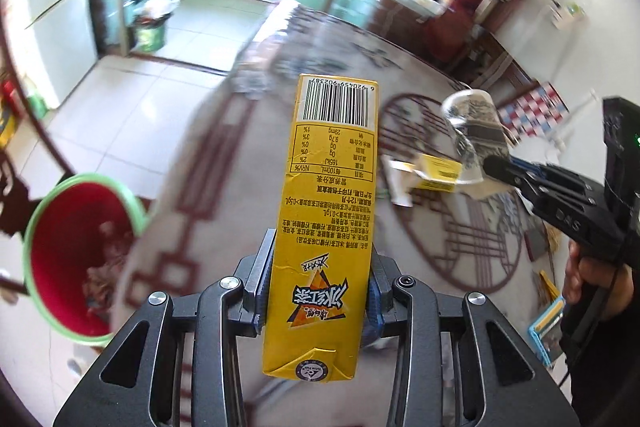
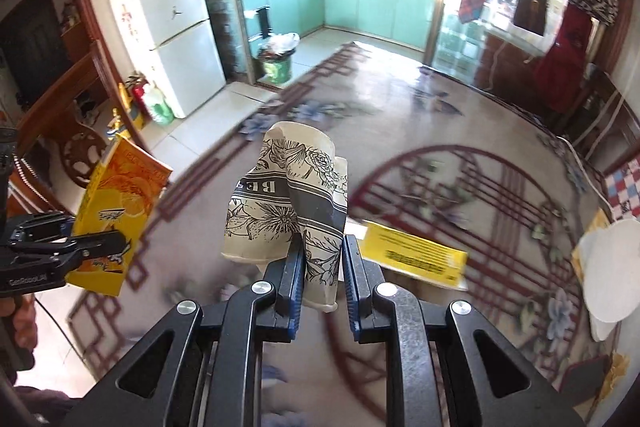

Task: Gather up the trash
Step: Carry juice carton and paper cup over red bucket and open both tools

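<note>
Carton [image 1: 326, 223] gripped in left jaws, crushed cup [image 2: 292, 203] in right, bin [image 1: 80, 259] left-view only

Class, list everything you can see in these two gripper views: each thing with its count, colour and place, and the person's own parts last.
drink carton: one, yellow, held in the left gripper.
paper cup: one, white with dark flower print, crushed, in the right gripper.
flat carton: one, yellow, lying on the table.
table: one, patterned top with red lattice lines.
bin: one, red inside with green rim, beside the table, trash in it.
fridge: one, white, by the kitchen door.
kitchen bin: one, green, full, in the kitchen.
left gripper: black, shut on the drink carton.
right gripper: black, shut on the paper cup.
hand: one, on the right gripper's handle.
</note>
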Tool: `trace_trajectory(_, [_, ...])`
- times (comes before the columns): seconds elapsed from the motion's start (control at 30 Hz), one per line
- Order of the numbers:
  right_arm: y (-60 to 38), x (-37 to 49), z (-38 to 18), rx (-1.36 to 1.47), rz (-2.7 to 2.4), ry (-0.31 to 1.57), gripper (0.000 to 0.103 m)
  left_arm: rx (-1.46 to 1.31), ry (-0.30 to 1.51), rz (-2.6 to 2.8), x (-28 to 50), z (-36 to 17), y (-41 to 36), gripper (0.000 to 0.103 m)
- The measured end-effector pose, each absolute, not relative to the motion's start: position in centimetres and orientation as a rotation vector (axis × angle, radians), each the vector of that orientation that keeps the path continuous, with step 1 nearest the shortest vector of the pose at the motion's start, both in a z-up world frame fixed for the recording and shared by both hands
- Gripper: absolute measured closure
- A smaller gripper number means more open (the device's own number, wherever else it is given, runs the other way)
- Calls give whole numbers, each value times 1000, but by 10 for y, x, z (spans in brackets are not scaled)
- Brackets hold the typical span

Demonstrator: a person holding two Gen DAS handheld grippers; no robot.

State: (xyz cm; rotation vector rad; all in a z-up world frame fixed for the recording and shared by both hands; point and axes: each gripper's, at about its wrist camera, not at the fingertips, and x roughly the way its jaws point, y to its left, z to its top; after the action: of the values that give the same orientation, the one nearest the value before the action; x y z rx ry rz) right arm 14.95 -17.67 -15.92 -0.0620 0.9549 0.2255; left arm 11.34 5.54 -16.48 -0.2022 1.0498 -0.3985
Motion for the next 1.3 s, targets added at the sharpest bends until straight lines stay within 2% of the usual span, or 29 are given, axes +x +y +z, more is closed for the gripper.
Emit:
trace_trajectory(0.63, [65, 175, -197, -123, 448, 1037, 87, -355, 1128, -100, 131, -213, 249, 67])
trace_trajectory(0.9, [117, 192, -212, -142, 485, 1074, 87, -371, 1159, -74, 138, -230, 289, 67])
trace_trajectory(1.3, [154, 205, -235, -159, 522, 1138, 87, -385, 1219, -65, 145, -248, 308, 67])
